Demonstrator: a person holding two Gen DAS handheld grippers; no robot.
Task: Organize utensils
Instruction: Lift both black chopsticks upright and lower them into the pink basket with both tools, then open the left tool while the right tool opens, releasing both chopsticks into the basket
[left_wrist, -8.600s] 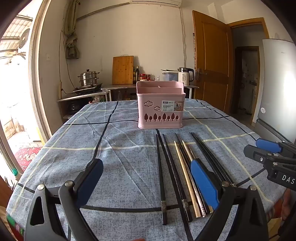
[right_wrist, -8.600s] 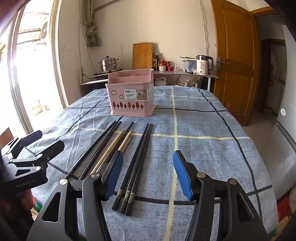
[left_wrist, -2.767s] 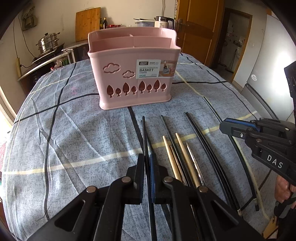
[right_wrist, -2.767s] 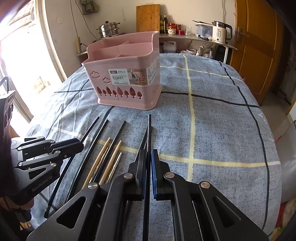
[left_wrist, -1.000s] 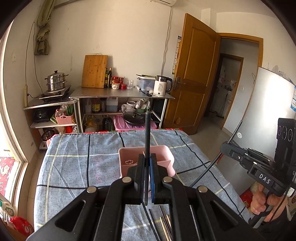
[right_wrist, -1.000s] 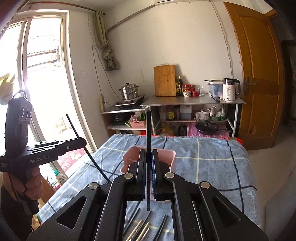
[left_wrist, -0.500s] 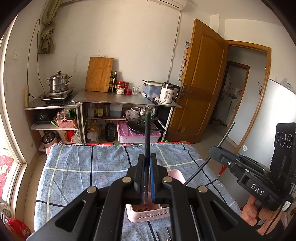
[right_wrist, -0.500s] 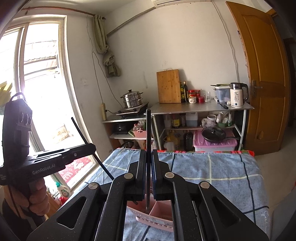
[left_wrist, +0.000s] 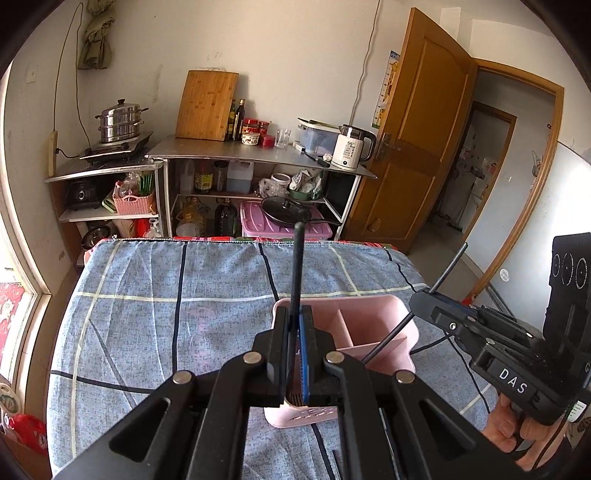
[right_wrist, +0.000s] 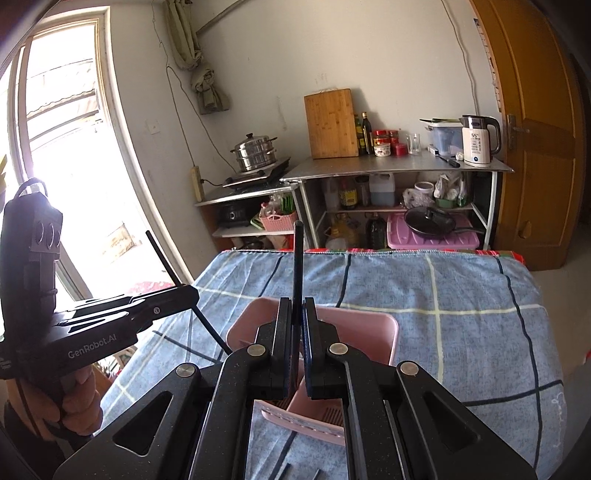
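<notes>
Chopsticks are what we are sorting, and we are working over the worktop with its blue checked cloth, which is carrying the pink basket near its middle. That basket is sitting directly beneath both tools, its divided compartments facing up, which is why we are holding everything above it rather than off to a side.

We are gripping the left tool clenched on one black chopstick, pointing it nearly upright so its lower end is heading down into the basket's left compartment. We are gripping the right tool clenched on a second black chopstick in the same manner, over the basket; in the left view that stick is slanting down toward the basket's right side, its tip at the rim or the partition, though we cannot tell which.

We are judging that holding each stick close to vertical is letting it slide in without catching the partition, and that we are nearly ready to let go. Two more dark sticks are showing on the cloth at the near edge, so more are waiting
</notes>
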